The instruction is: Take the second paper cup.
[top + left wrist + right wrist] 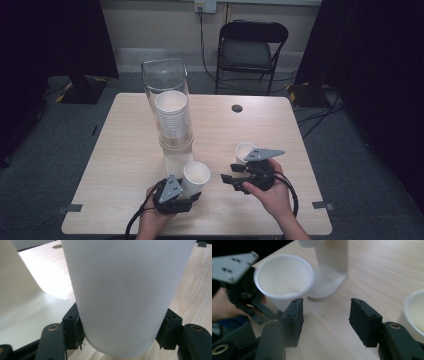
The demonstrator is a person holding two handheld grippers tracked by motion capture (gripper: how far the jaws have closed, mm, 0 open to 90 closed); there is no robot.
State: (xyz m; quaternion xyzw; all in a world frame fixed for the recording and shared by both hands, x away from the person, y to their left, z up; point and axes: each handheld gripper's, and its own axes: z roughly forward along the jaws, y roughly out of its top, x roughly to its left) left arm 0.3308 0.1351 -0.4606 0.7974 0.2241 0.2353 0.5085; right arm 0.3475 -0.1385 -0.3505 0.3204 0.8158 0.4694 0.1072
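One pale wooden worktop stands on grey carpet, a folding chair behind it. A clear dispenser holds stacked cups. The left hand-held gripper is clamped on a paper cup; the right hand-held gripper, jaws apart, lies beside a second cup.

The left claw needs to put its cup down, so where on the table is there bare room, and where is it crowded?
Bare wood lies left of the clear dispenser toward the table's left edge, and across the far right corner past the grommet hole. Crowded: the near middle, where the left claw grips a paper cup, beside the right claw and a second cup.
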